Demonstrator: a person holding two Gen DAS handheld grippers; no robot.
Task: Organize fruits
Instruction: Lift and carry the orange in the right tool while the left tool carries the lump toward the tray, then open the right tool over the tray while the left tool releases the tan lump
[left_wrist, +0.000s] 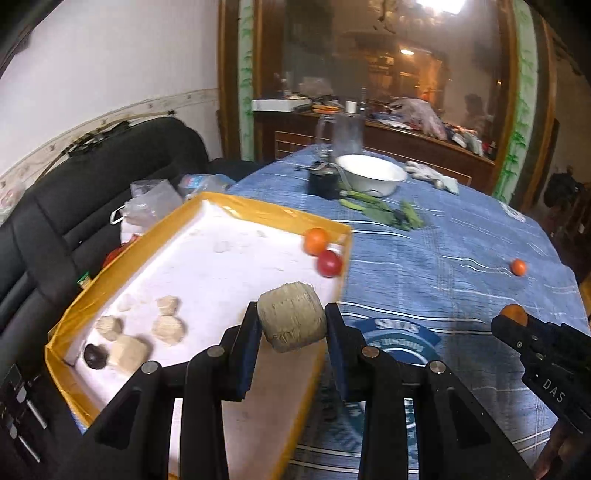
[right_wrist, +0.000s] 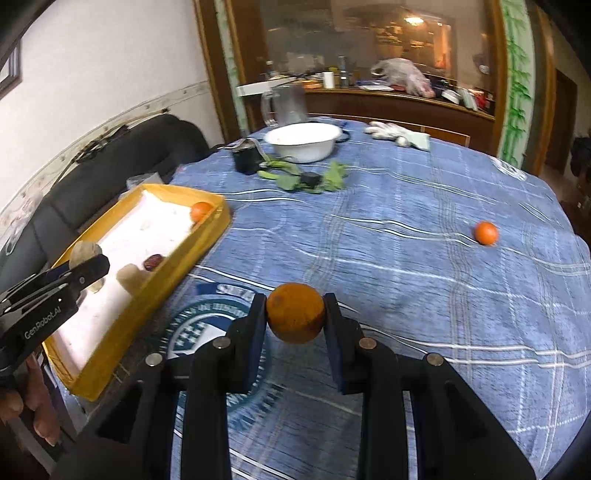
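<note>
Over the yellow tray (left_wrist: 258, 212), my left claw (left_wrist: 291, 321) is clamped on a beige twine-wrapped lump (left_wrist: 291, 320); the tray holds an orange, a red fruit (left_wrist: 329, 263) and pale chunks. Above the tabletop (right_wrist: 406, 277), my right claw (right_wrist: 295, 314) grips an orange (right_wrist: 295, 312). One small orange (right_wrist: 486, 232) remains loose, so the task looks unfinished.

home dining room | clothed table (right_wrist: 406, 258) | sofa (left_wrist: 92, 184) | sideboard (right_wrist: 388, 103)
</note>
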